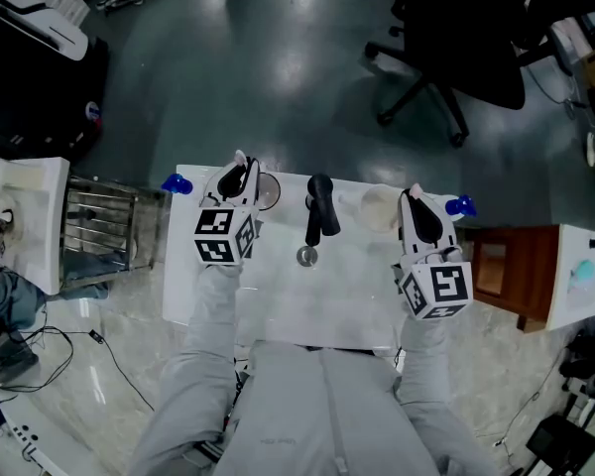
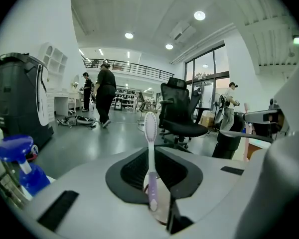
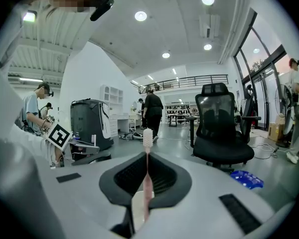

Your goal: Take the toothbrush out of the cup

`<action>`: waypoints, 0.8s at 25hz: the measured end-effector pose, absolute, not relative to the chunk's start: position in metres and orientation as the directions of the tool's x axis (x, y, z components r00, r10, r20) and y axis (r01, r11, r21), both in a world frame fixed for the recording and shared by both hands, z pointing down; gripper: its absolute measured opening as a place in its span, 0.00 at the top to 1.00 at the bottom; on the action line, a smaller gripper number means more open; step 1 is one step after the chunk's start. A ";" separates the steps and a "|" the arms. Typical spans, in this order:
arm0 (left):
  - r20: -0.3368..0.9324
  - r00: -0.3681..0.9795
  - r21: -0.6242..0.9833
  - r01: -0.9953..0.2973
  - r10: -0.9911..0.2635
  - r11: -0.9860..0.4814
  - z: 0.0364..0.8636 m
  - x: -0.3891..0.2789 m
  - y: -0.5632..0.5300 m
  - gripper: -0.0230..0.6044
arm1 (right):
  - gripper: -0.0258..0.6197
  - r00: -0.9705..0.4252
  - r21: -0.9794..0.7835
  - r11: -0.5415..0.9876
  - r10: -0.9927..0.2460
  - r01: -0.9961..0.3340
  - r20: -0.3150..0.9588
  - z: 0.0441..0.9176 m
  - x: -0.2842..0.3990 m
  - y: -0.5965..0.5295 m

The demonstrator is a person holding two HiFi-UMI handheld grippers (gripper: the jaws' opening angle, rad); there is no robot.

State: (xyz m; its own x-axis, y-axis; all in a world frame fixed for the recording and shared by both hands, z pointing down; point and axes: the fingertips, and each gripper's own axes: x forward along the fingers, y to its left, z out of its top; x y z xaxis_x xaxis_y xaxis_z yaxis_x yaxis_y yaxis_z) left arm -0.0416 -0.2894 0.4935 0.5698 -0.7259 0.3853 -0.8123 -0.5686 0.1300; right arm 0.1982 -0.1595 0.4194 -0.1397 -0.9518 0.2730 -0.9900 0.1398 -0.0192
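Observation:
In the left gripper view a purple toothbrush (image 2: pixel 150 148) with a white head stands upright between the dark pads of my left gripper (image 2: pixel 151 169), which is shut on its handle. Part of a cup (image 2: pixel 162 210) shows just below it. My right gripper (image 3: pixel 146 176) is shut on a pink toothbrush (image 3: pixel 146 156), also upright, over a white cup (image 3: pixel 138 207). In the head view the left gripper (image 1: pixel 240 170) is at a clear cup (image 1: pixel 267 193) on the white table (image 1: pixel 278 300). The right gripper (image 1: pixel 415 198) is beside a white cup (image 1: pixel 377 209).
A black tap-like fixture (image 1: pixel 320 214) and a round metal piece (image 1: pixel 306 256) stand between the grippers. Blue objects (image 1: pixel 176 182) (image 1: pixel 462 205) sit at the table's far corners. A wire rack (image 1: pixel 99 221) is left, a brown cabinet (image 1: pixel 501 266) right, an office chair (image 1: pixel 456 38) beyond.

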 end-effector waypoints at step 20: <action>0.259 0.599 0.085 -0.795 -0.757 -0.600 0.413 -0.045 -0.256 0.88 | 0.92 -0.147 -0.011 0.147 -0.975 -0.989 0.168 0.373 0.191 -0.134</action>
State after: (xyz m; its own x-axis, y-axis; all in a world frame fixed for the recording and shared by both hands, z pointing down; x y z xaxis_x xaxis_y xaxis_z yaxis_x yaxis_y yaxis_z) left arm -0.0448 -0.2559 0.4135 0.5993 -0.7574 0.2591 -0.7953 -0.6002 0.0850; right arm 0.1911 -0.1344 0.3733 -0.1471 -0.9748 0.1678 -0.9890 0.1473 -0.0109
